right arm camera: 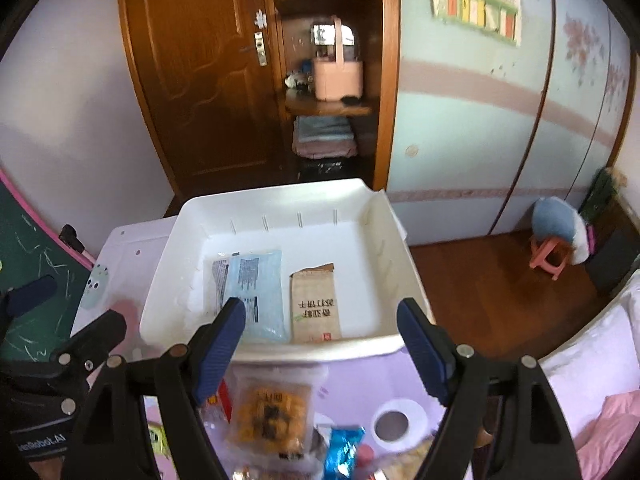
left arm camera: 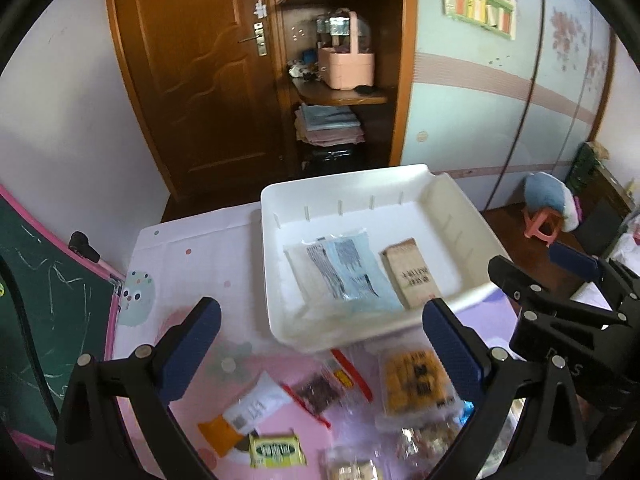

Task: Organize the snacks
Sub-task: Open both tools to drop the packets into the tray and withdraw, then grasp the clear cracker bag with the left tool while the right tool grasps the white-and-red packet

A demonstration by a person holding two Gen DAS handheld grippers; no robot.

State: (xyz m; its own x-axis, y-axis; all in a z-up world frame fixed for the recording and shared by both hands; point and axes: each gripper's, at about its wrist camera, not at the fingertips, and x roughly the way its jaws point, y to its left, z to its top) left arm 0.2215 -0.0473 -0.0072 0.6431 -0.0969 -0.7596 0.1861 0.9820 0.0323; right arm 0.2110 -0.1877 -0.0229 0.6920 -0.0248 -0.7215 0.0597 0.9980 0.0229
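From the left wrist camera, the left gripper (left arm camera: 320,354) hangs with its jaws spread wide and nothing between them, above a scatter of loose snacks on the pink patterned tablecloth (left arm camera: 168,264). Below it lie a clear orange-biscuit packet (left arm camera: 414,380), a small red-edged packet (left arm camera: 320,394), a white-and-orange sachet (left arm camera: 248,410) and a little yellow-green wrapper (left arm camera: 276,450). Beyond them sits the white tray (left arm camera: 344,194), already holding a pale blue pouch (left arm camera: 352,274) and a brown paper packet (left arm camera: 412,274) side by side. The right gripper (left arm camera: 560,280) shows at the right edge, near the tray's corner

From the right wrist camera, the right gripper (right arm camera: 320,344) is also gaping and empty, poised over the tray's near rim (right arm camera: 320,354). The blue pouch (right arm camera: 256,292) and brown packet (right arm camera: 316,304) lie flat inside; the orange-biscuit packet (right arm camera: 272,418) sits just below the rim, a shiny blue wrapper (right arm camera: 344,450) beside it

I'd judge these packets light, thin and crinkly; the clear film is likely slippery and the biscuits inside breakable. A pinch on a sealed edge or corner looks safer than squeezing across the middle
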